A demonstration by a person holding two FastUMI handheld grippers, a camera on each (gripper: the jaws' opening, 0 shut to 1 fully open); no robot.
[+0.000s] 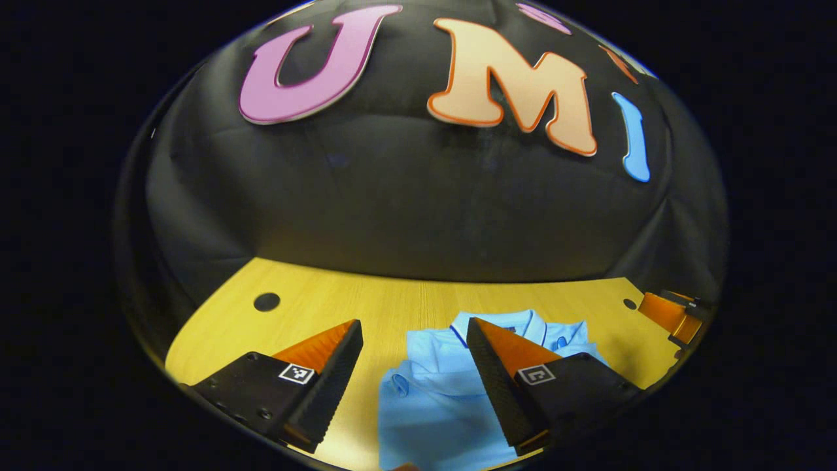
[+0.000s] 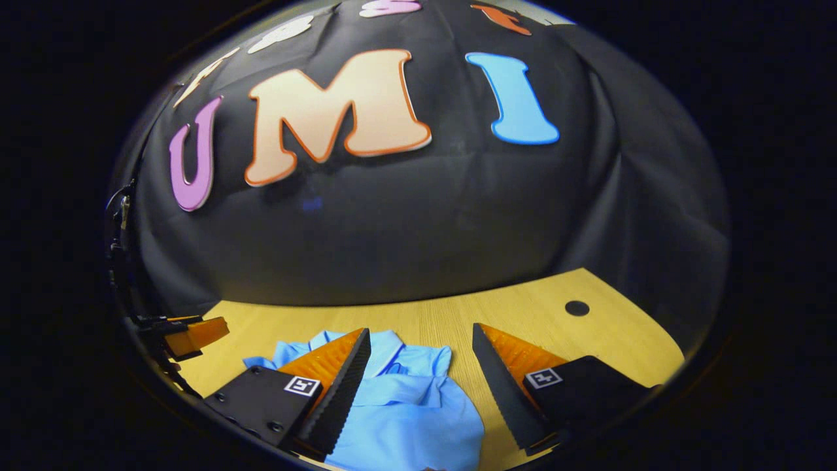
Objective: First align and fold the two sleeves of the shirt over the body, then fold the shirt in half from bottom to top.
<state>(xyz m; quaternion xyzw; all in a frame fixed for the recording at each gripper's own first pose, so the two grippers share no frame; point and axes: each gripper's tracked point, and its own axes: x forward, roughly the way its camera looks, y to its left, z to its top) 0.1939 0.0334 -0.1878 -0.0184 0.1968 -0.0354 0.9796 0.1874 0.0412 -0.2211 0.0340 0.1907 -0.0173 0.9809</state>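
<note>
Your left gripper [image 1: 415,327] and right gripper [image 2: 422,333] both hung wide open, holding nothing, above the light blue shirt [image 2: 405,405] (sleeves folded in) on the wooden table [image 1: 392,301].

Light blue shirt [image 1: 444,392], seemingly dark-trimmed collar; yellow woodgrain table [image 1: 392,307].

A recording booth — black cloth wall [image 1: 418,209], wooden table [image 1: 392,307].

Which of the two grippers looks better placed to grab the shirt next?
Hard to pick: both are open above the shirt. The right gripper looks slightly better placed, with cloth directly between its fingers. The left gripper straddles the shirt's edge and bare table.
</note>
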